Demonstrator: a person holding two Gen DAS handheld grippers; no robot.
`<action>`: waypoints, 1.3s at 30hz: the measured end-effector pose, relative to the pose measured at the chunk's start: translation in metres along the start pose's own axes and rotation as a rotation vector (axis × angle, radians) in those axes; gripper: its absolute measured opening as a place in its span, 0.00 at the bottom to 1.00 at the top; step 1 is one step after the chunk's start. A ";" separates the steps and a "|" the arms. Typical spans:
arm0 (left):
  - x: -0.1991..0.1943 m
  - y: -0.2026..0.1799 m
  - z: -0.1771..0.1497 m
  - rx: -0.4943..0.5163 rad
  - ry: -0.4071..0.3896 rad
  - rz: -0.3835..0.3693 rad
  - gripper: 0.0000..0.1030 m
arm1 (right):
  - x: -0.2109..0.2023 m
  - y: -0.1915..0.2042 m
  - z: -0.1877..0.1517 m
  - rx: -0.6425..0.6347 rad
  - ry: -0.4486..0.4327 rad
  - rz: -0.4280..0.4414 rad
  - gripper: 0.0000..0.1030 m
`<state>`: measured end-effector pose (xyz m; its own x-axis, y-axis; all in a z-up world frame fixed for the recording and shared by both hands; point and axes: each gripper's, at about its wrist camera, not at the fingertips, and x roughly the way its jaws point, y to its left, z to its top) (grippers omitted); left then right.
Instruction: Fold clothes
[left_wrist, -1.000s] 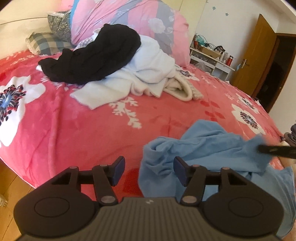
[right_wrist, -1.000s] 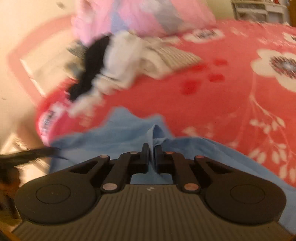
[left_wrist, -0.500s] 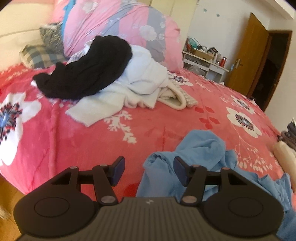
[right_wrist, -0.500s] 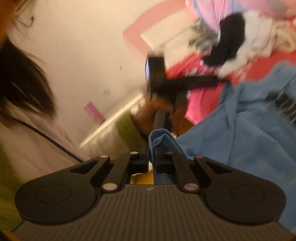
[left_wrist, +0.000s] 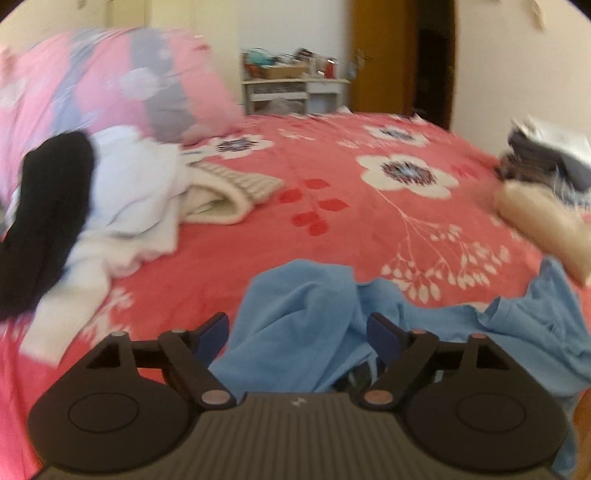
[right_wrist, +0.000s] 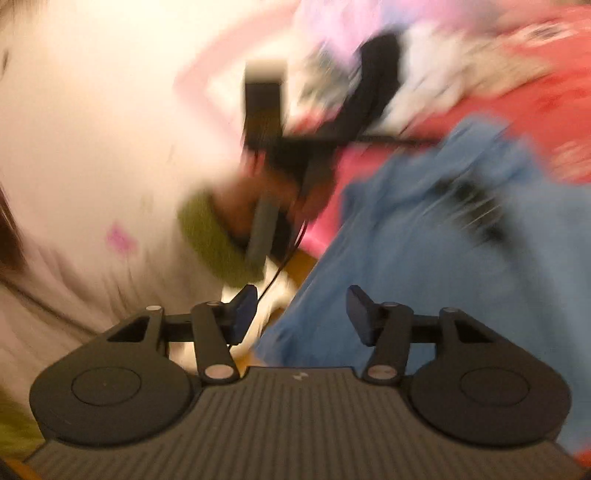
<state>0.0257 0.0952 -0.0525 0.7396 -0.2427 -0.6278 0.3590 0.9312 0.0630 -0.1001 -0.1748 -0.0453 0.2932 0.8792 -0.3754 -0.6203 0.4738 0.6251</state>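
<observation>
**Blue garment loose on the bed, both jaws apart**

In the left wrist view, the left hand-held gripper (left_wrist: 297, 332) stands wide, its jaws having just been opening; the crumpled blue garment (left_wrist: 306, 306) bunches up between the two fingers, and neither pad clearly presses on it. The garment lies at the near edge of the bed (left_wrist: 332, 229), spreading off to the right. Beyond it the red flowered bedcover runs clear to the far side. At the left sits a heap of clothes: a black piece (left_wrist: 48, 214) draped over white ones (left_wrist: 133, 192), with a cream knit item (left_wrist: 229, 195) just beside them. At the right edge lies a tan folded piece (left_wrist: 535, 218) under a grey stack (left_wrist: 546, 155). Farther back are a pink quilt (left_wrist: 110, 81), a white shelf unit (left_wrist: 291, 92) and a brown door (left_wrist: 384, 55).

The right wrist view, heavily blurred, shows what the other cannot: the right hand-held gripper (right_wrist: 301, 314) with its jaws about half apart, having just been opening, the blue garment (right_wrist: 424, 240) lying ahead of them and reaching in front of the right finger, gripped by neither pad. Beyond, a hand (right_wrist: 266, 199) in a green sleeve (right_wrist: 210, 236) holds the other gripper above the bed edge.
</observation>
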 end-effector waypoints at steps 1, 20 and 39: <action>0.009 -0.003 0.002 0.014 0.009 -0.002 0.83 | -0.013 -0.014 0.009 0.030 -0.052 -0.051 0.52; 0.012 0.098 -0.021 -0.391 0.008 -0.041 0.19 | -0.038 -0.122 0.024 -0.027 -0.209 -0.770 0.00; 0.021 0.085 0.010 -0.133 -0.019 -0.143 0.89 | 0.011 -0.130 0.038 0.078 0.016 -0.405 0.40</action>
<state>0.0771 0.1671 -0.0524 0.6978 -0.3790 -0.6079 0.3835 0.9144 -0.1298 0.0119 -0.2245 -0.1045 0.4905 0.6205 -0.6119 -0.4001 0.7841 0.4744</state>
